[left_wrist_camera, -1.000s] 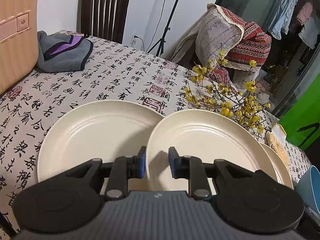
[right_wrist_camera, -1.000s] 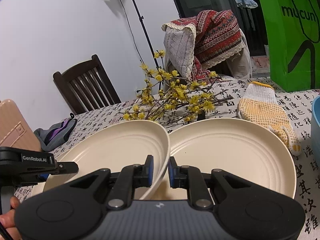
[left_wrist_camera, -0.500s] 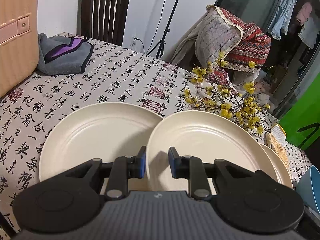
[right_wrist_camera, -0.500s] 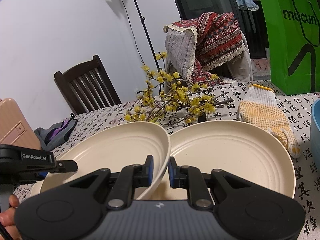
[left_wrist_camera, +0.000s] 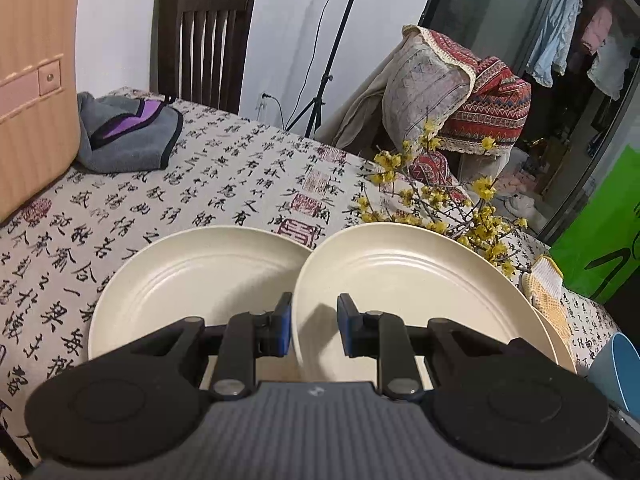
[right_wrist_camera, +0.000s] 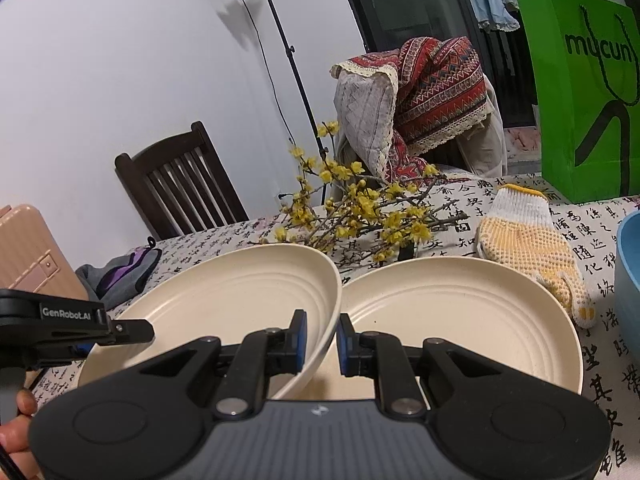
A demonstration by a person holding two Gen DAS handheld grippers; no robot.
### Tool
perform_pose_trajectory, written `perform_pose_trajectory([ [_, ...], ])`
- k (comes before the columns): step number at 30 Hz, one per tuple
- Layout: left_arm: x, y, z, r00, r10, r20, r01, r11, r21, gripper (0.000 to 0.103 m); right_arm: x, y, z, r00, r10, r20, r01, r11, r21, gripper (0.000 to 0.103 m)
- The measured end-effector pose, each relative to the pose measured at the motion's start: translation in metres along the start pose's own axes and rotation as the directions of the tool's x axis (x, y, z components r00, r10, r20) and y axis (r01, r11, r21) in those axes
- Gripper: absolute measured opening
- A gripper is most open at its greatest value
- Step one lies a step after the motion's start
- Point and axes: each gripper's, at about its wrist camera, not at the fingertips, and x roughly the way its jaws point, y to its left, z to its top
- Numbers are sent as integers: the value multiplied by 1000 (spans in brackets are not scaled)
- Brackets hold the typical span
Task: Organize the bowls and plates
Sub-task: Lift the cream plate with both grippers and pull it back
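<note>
Three cream plates are in view. The middle plate (left_wrist_camera: 400, 288) (right_wrist_camera: 224, 292) hangs tilted above the table, held from both sides. My left gripper (left_wrist_camera: 314, 330) is shut on its left rim; my right gripper (right_wrist_camera: 322, 344) is shut on its right rim. In the right wrist view, the left gripper's finger (right_wrist_camera: 132, 329) reaches the plate's far edge. Another plate (left_wrist_camera: 192, 280) lies flat on the table to the left. A third plate (right_wrist_camera: 460, 328) lies flat to the right, partly under the held one. A blue bowl (right_wrist_camera: 628, 264) (left_wrist_camera: 616, 372) sits at the far right.
Yellow-flowered branches (left_wrist_camera: 440, 208) (right_wrist_camera: 360, 208) lie just behind the plates. A yellow-dotted glove (right_wrist_camera: 528, 248) and a green bag (right_wrist_camera: 584, 92) are at the back right. A pink suitcase (left_wrist_camera: 32, 92), a grey cloth (left_wrist_camera: 128, 136) and a dark chair (left_wrist_camera: 200, 40) are at the far left.
Both grippers have risen a little with the middle plate held between them; the table and the two flat plates have dropped lower in both views. The jaws keep the same gap.
</note>
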Motion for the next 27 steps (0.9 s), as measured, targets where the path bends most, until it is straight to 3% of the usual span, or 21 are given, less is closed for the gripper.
perform_pose_trajectory([
  [27,-19,-7,0,998,-5,67,4,1000,18,23,-17,1,5,999,13,46,-14,1000,4,15],
])
